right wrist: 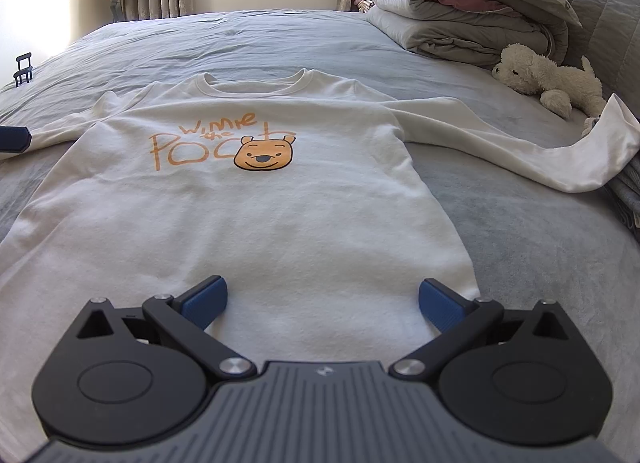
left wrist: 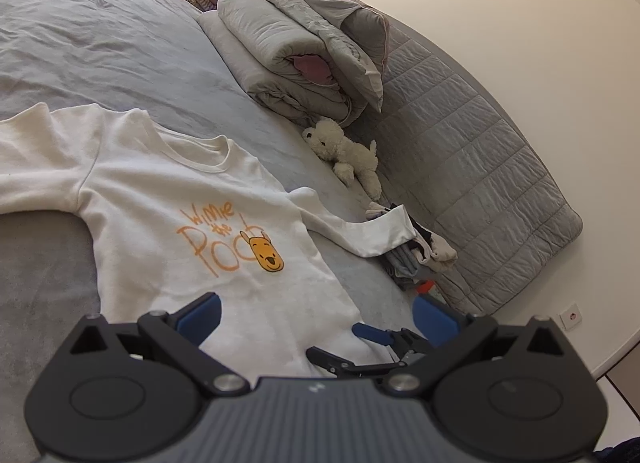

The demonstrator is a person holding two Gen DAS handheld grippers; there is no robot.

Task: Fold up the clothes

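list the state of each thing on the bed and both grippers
white sweatshirt: spread flat, print up, unfolded
its right sleeve: stretched out, cuff on clothes pile
grey duvet: folded, stacked
plush dog: lying on its side
left gripper: open
right gripper: open, over hem

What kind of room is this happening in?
Most likely a bedroom: a white sweatshirt lies spread on a wide bed, with a folded duvet and a plush toy dog beside it.

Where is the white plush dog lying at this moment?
The white plush dog lies on the bed's far right in the right wrist view, beside the folded grey duvet, beyond the sweatshirt sleeve.
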